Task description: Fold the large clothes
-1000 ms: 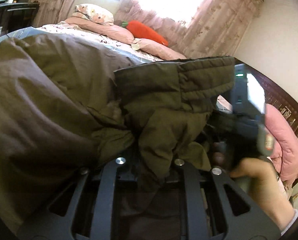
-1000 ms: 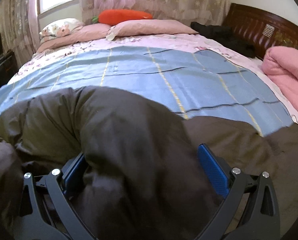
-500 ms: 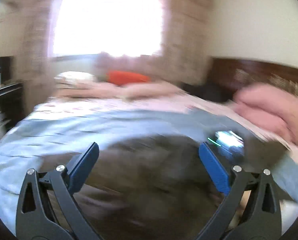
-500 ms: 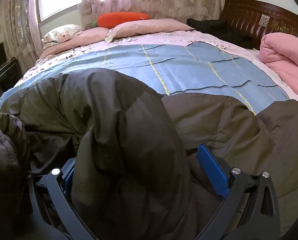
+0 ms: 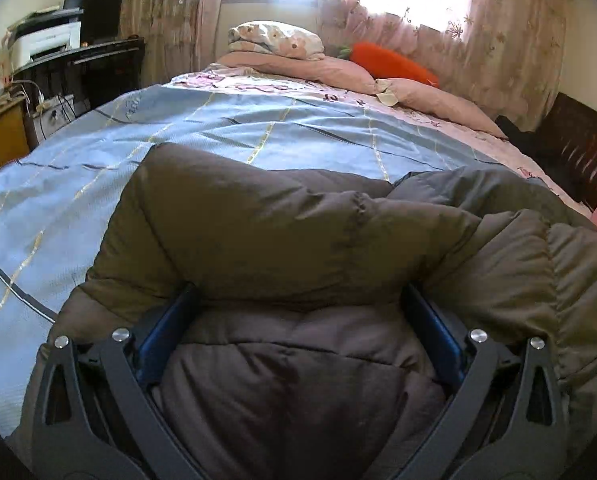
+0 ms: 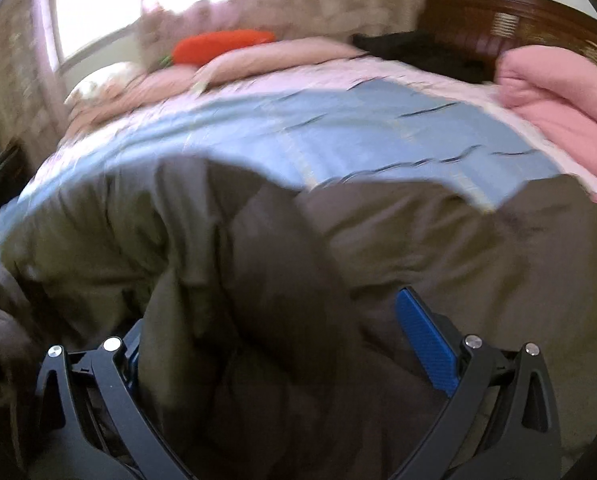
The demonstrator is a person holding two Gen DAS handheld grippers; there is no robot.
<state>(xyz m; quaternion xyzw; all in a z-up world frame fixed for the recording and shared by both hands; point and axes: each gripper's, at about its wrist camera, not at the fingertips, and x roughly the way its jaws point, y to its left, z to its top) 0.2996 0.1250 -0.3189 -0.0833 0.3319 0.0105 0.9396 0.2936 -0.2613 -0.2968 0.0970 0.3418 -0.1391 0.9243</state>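
Left wrist view: your left gripper (image 5: 298, 328) has its jaws spread wide, with a thick fold of the olive-brown puffer coat (image 5: 282, 240) bulging between them; nothing is pinched. The coat lies bunched across the near edge of the bed (image 5: 78, 184), on a blue striped cover. It looks light, soft and springy, so it'll likely puff back after each fold; take it at a quilted seam or the hem, not mid-panel, since the shell looks slick. Past it: pillows (image 5: 276, 38) and an orange carrot plush (image 5: 394, 62) at the far edge, curtains (image 5: 498, 32) over a bright window, a printer (image 5: 44, 42) on a dark desk at left.

Right wrist view: blurred. Your right gripper (image 6: 294, 344) is also wide open, a raised ridge of coat between the jaws, not clamped. A pink duvet (image 6: 558, 96) sits at the bed's far right corner by the dark wooden headboard (image 6: 498, 20).
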